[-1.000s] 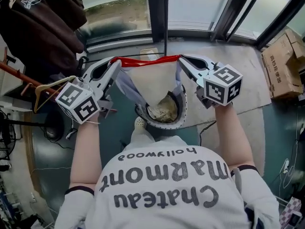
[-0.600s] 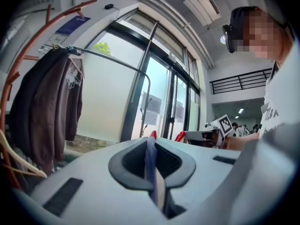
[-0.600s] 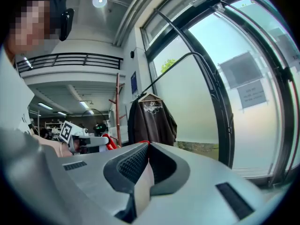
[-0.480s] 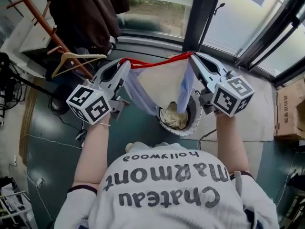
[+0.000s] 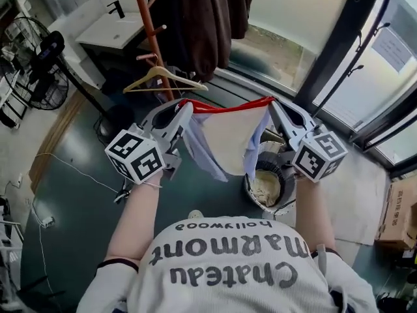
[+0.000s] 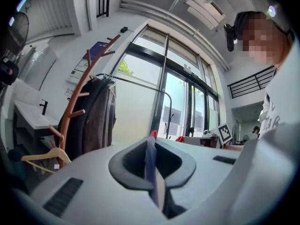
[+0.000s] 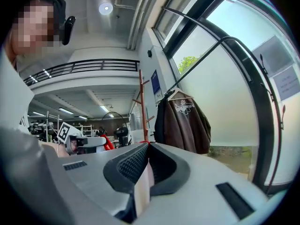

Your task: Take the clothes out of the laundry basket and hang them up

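left gripper (image 5: 185, 109) and right gripper (image 5: 273, 104) both clamped on garment (image 5: 228, 139), basket (image 5: 266, 189) at 4 o'clock half hidden behind it

Ahead of the stretched garment (image 5: 228, 135), the orange coat stand (image 5: 150, 44), its hanging brown jacket (image 5: 202, 25) and a bare wooden hanger (image 5: 163, 78) are crowding the way, the laundry basket (image 5: 250, 186) is sitting just beneath its right side, while the dark floor (image 5: 78, 194) is lying open leftward.

A cloth (image 5: 228, 135) spread wide
The left gripper (image 5: 186, 107) and right gripper (image 5: 272, 104) pinch its red edge, seemingly above the basket (image 5: 257, 197).
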Tool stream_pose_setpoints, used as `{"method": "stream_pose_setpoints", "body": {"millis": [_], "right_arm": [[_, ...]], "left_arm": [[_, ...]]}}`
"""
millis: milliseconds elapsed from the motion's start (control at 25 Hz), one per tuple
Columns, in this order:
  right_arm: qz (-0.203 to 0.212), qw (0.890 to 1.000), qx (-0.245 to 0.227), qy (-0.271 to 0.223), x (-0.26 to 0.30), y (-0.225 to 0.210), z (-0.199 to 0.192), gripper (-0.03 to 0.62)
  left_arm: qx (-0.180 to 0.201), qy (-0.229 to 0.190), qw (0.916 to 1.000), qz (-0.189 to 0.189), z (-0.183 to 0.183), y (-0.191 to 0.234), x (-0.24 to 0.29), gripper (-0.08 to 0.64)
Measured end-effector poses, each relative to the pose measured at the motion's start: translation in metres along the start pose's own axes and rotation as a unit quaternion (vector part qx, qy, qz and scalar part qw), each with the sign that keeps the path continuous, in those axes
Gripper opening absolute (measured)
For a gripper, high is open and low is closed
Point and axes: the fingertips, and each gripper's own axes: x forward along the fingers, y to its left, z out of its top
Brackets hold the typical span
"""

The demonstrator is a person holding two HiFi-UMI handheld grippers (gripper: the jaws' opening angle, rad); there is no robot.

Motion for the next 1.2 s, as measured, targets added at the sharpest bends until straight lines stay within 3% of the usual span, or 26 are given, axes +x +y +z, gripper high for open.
{"method": "stream_pose_setpoints", "body": {"millis": [400,640,920,1200], "right_arm": [[0.04,0.999,-0.013,-0.004,0.109,0.091,0.002,0.031],[0.074,0.997,0.005,0.015,0.165,0.126,-0.009,0.031],[0.111,0.994,-0.007,0.02,0.206,0.134,-0.017,0.031],[0.162,0.987,-0.018,0.002,0.261,0.099,0.017,0.031]], "left_arm": [[0.028,-0.039,0.9977,0.048,0.052,0.085,-0.096,0.018],[0.0,-0.052,0.9947,0.089,0.056,0.134,-0.135,0.018],[-0.013,-0.055,0.9898,0.131,0.051,0.169,-0.146,0.018],[-0.002,-0.078,0.9837,0.162,0.078,0.204,-0.106,0.018]]}}
